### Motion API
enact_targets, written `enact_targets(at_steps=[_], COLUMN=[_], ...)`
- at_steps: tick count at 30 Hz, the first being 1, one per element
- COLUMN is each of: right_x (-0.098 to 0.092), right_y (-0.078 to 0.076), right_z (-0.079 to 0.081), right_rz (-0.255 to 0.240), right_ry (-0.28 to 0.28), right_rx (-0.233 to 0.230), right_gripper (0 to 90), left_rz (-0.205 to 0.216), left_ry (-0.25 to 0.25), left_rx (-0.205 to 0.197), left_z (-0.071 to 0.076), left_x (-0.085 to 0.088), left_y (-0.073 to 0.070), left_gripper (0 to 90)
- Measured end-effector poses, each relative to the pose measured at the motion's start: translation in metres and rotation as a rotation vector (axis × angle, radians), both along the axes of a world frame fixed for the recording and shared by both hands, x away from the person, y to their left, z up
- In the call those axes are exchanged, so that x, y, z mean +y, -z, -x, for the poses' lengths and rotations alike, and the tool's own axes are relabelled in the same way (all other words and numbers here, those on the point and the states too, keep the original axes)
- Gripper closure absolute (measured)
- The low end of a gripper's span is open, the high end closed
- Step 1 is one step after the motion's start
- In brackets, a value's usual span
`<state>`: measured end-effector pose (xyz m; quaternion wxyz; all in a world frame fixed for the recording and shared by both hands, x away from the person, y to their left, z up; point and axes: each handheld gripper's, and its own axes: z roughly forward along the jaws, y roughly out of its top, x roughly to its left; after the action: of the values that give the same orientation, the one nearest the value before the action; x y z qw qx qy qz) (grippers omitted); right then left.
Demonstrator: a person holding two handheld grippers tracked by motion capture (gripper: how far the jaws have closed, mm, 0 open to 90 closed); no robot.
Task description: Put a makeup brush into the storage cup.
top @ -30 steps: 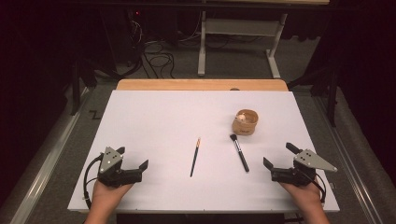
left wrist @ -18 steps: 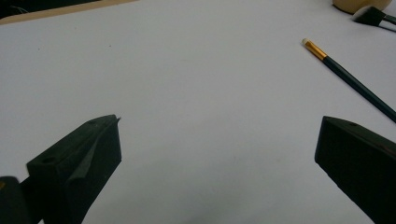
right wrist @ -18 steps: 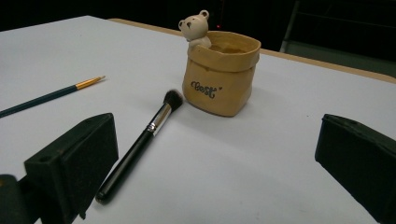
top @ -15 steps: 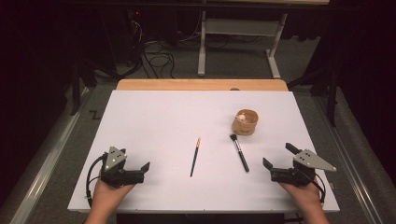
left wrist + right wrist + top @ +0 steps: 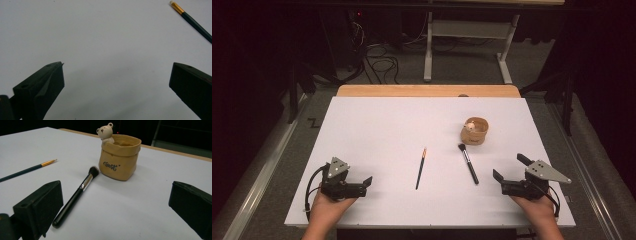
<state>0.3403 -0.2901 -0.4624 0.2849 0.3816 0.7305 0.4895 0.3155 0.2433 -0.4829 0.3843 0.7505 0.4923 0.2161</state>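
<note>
Right gripper view: makeup brush (image 5: 75,196) lies before tan pot (image 5: 119,160), paintbrush (image 5: 27,170) beside.

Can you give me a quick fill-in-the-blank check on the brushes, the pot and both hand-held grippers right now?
1. The black-handled makeup brush lies with its bristles toward the tan bag-shaped pot, which has a small ____ figure on its rim.
2. The thin dark green paintbrush has a ____ coloured ferrule.
3. The left hand-held gripper and right hand-held gripper both have their jaws ____.

Missing words: bear; gold; open
</note>
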Motion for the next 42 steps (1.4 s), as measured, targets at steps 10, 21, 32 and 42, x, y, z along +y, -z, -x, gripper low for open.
enact_targets(at_steps=[10,21,32,42], right_x=[0.000,-0.001,-0.009,-0.008], right_y=[0.000,0.000,-0.003,-0.003], right_z=[0.000,0.002,0.004,0.003], right_rz=[0.003,-0.003,-0.048,-0.065], right_ry=[0.000,-0.001,0.012,0.003], right_rx=[-0.002,-0.003,-0.005,-0.005], right_gripper=[0.3,0.4,0.4,0.4], left_rz=[-0.041,-0.022,-0.032,-0.013], left_ry=[0.012,-0.005,0.004,0.015], left_rx=[0.049,0.048,0.086,0.157], left_z=[0.000,-0.002,-0.010,-0.014], left_x=[-0.005,-0.003,-0.011,-0.014], left_y=[0.000,-0.005,-0.011,-0.015], left_gripper=[0.8,0.8,1.0,3.0])
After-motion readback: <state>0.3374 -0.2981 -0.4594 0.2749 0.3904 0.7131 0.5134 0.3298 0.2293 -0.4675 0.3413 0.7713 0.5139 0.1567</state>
